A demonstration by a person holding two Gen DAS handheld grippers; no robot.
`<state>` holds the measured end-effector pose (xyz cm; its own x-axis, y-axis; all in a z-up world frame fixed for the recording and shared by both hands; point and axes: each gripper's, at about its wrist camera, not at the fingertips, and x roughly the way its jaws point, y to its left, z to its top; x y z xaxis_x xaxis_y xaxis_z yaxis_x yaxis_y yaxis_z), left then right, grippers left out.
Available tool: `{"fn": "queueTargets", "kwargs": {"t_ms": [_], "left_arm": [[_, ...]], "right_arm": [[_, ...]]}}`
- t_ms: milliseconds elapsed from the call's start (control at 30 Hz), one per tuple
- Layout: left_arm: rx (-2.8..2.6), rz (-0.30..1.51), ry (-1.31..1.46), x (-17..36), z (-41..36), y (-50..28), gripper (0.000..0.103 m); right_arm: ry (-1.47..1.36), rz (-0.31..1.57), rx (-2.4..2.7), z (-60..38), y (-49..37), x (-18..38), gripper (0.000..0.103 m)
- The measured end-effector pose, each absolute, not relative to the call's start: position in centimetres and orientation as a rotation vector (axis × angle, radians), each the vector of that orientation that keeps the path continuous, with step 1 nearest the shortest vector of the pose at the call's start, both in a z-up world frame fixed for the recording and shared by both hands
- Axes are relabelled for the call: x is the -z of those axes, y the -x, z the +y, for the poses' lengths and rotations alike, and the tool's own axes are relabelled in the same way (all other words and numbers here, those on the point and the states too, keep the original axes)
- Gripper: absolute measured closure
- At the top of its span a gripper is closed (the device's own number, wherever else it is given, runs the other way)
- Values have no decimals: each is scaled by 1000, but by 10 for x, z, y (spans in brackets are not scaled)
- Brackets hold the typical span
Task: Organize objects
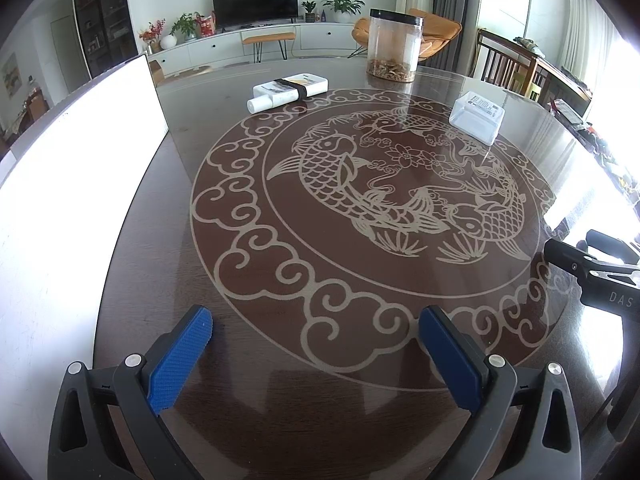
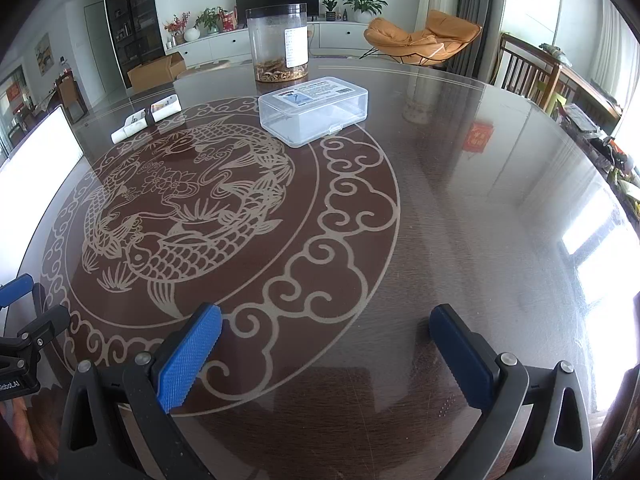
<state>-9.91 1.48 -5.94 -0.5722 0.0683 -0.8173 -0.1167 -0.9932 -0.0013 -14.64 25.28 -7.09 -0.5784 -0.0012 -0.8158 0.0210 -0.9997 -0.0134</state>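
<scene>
On the round dark table with a fish pattern (image 1: 360,264) lie three items at the far side. A white flat bottle with a black band (image 1: 289,91) (image 2: 147,118) lies on its side. A clear plastic jar with a black lid (image 1: 394,45) (image 2: 277,41) stands upright with brown bits in its bottom. A clear lidded plastic box (image 1: 477,117) (image 2: 314,110) sits flat. My left gripper (image 1: 316,320) is open and empty near the table's front edge. My right gripper (image 2: 326,318) is open and empty, also at the near side, far from all three.
A large white board (image 1: 80,184) (image 2: 36,152) stands along the table's left side. The other gripper's black body shows at the right edge of the left wrist view (image 1: 600,276) and at the left edge of the right wrist view (image 2: 24,340). Wooden chairs (image 2: 528,72) stand past the far right rim.
</scene>
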Motion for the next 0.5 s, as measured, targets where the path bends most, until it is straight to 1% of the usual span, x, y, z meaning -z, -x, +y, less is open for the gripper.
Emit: {"fn": "queueTargets", "kwargs": {"t_ms": [500], "left_arm": [[-2696,81,1397,60,15,100,0]], "right_arm": [[-1436,34,2779,253,146,71,0]]}}
